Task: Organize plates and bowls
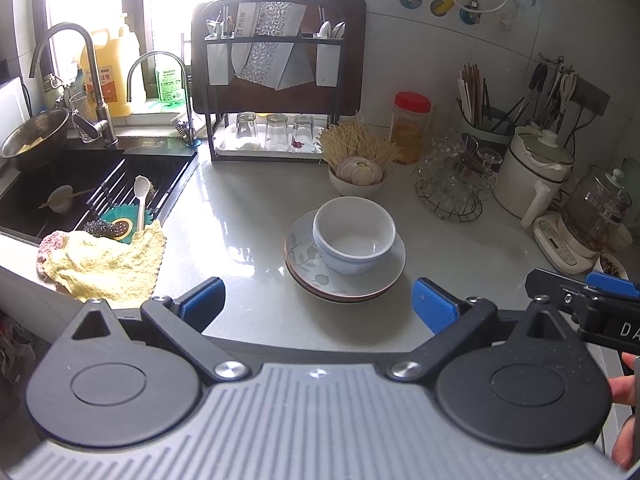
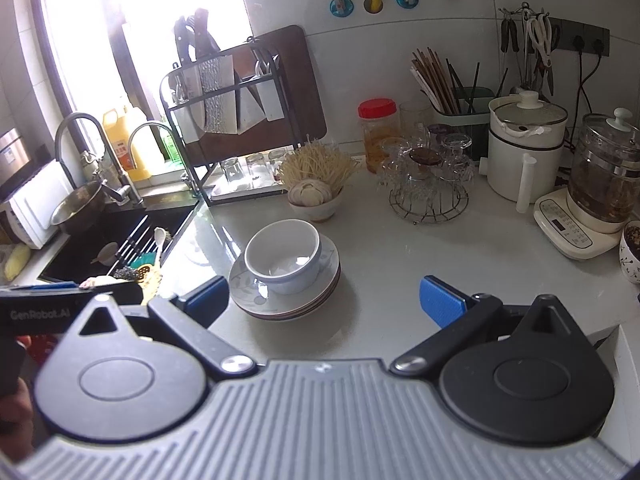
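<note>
Both claws are spread wide and hold nothing: my left claw (image 1: 318,306) and my right claw (image 2: 324,300) hover low at the near edge of the surface (image 1: 240,208). Straight ahead of both, just past the fingertips, sits the stack of plates (image 1: 352,280) with a white bowl (image 1: 354,236) standing upright on top, slightly toward the back of the top plate. From the left claw the stack lies nearly centred between the fingers; from the right it lies ahead and toward the left finger — so the left looks a touch better lined up. The bowl appears empty.

Further back, a smaller bowl (image 1: 357,182) holds what looks like garlic and dried noodles. In the sink (image 1: 48,200) lies a small dish with chopsticks across it. Stacked as they are, bowl and plates fit either a finished tidy-up or a pile waiting to go elsewhere — I cannot tell which.
</note>
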The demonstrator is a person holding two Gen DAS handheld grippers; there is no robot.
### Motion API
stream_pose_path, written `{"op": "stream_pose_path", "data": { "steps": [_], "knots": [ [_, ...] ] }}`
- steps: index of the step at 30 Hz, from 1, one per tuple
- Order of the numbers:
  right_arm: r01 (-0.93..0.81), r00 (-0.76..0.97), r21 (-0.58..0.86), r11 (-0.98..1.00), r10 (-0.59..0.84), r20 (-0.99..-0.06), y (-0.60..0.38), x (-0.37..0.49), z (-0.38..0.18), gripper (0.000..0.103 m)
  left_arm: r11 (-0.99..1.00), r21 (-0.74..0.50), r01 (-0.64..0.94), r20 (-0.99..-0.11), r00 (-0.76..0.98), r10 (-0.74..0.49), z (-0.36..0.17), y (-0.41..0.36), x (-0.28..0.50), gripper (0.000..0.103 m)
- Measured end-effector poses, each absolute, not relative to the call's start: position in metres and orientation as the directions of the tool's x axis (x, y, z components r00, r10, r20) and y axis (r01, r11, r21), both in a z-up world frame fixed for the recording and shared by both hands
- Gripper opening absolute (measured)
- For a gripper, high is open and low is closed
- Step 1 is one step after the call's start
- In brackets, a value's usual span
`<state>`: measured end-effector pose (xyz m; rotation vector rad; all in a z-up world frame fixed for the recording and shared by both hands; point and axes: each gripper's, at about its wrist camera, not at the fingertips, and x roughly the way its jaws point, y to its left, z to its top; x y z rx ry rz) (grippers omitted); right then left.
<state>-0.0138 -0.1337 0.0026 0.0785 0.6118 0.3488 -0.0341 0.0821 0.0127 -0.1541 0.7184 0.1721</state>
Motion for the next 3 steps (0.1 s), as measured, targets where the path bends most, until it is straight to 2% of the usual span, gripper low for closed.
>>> {"op": "stream_pose_path", "data": {
  "steps": [3],
  "knots": [
    [-0.298,0.759,0.175,0.938,0.344,-0.552,-0.1309,-0.0128,0.0007,0.103,0.973,-0.078,-0.215,-0.669,0.735,0.109,0.0113,0.0833,-0.0349,0.101]
  ]
}}
